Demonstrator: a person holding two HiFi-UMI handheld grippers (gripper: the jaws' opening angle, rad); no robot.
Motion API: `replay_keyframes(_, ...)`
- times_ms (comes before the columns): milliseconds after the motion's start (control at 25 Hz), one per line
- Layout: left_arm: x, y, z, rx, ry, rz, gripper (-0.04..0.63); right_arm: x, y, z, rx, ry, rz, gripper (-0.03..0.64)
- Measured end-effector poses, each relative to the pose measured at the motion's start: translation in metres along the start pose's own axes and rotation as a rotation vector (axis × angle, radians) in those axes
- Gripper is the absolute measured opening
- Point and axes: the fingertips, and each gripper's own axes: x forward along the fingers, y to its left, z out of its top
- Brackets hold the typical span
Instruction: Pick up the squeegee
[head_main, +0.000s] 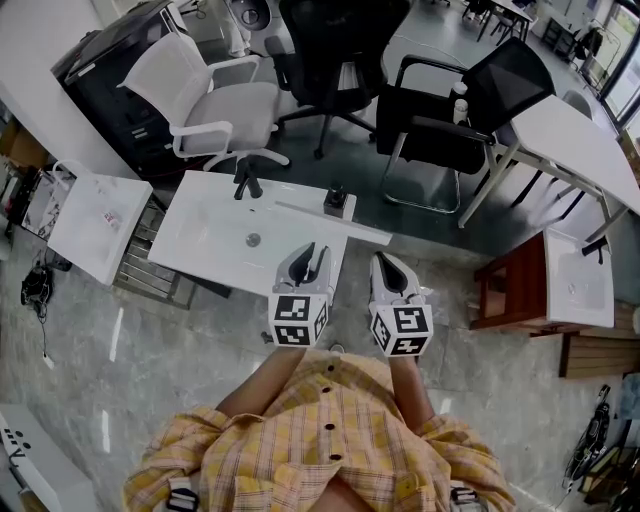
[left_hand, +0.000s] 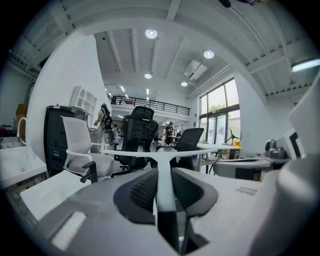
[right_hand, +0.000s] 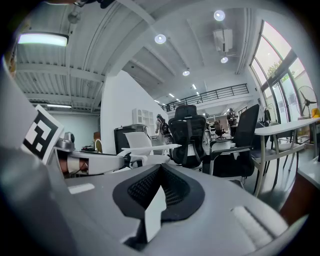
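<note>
The squeegee (head_main: 331, 222) is white and T-shaped, its long blade lying crosswise over the near right corner of the white sink basin (head_main: 205, 240). Its handle runs back between the jaws of my left gripper (head_main: 317, 252), which is shut on it. In the left gripper view the handle (left_hand: 163, 185) rises from between the pads to the level blade. My right gripper (head_main: 386, 264) hangs just right of it, jaws together and holding nothing. The right gripper view shows the squeegee (right_hand: 150, 148) off to the left, apart from the right gripper (right_hand: 161, 169).
A black faucet (head_main: 245, 181) and a small dark object (head_main: 335, 201) stand on the basin's far edge. Beyond are a white office chair (head_main: 215, 105), black chairs (head_main: 470, 100) and a white table (head_main: 580, 140). Other basins sit left (head_main: 95, 225) and right (head_main: 580, 285).
</note>
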Motion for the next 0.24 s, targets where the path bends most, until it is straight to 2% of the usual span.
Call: replay_keyframes(240,0.0032,-0.0020,0.0018,0.007,-0.002,-0.009,0.091,0.0022,-0.0030,0.0004,-0.005,-0.002,-0.007,-0.003)
